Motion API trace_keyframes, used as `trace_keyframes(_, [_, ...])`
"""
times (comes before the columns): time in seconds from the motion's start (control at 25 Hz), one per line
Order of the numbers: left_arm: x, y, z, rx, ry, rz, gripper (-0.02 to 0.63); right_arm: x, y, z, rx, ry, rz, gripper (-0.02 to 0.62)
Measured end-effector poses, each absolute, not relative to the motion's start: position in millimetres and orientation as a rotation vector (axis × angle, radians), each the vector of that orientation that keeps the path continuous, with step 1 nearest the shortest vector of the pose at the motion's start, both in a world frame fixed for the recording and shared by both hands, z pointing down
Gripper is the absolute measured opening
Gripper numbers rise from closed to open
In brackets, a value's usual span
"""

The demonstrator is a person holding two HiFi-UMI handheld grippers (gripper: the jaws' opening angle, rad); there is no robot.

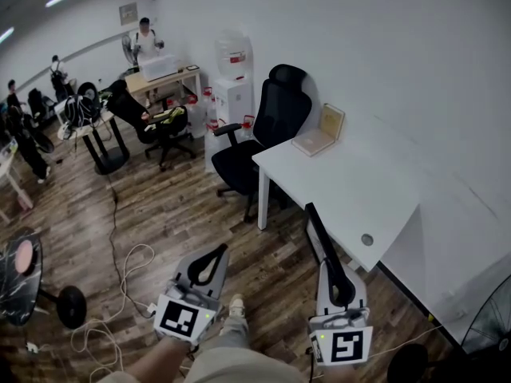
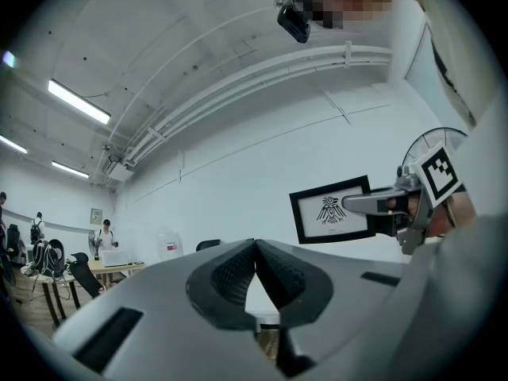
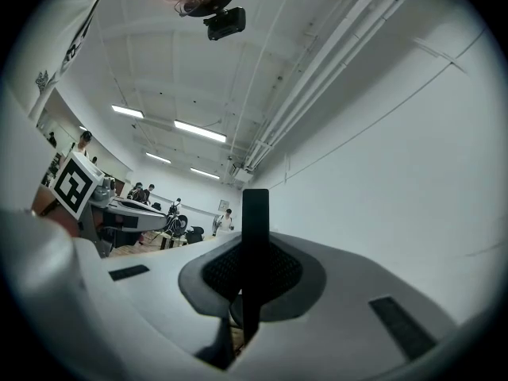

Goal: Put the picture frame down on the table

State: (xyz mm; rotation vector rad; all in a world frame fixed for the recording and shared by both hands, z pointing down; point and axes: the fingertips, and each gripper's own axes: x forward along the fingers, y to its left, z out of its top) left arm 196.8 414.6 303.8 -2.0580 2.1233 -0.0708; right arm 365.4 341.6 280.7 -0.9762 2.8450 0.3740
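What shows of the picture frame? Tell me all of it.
The picture frame is a thin black rectangle around a white sheet bearing a dark bird-like emblem. It is in the air, one end pinched between the shut jaws of the right gripper. It is near the white table, not on it; nothing else touches it.

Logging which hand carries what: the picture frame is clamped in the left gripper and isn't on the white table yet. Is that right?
Not quite. The picture frame is clamped edge-on in the right gripper, not the left, as the right gripper view shows. The left gripper has its jaws together on nothing. The frame isn't on the white table yet.
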Motion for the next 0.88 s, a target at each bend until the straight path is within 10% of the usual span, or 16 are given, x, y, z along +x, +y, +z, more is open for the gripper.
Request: trace_keyframes(0.88, [77, 266, 314, -2.179, 2.06, -0.058, 0.021, 246, 198, 288, -1.084, 2.897, 0.368, 0.031])
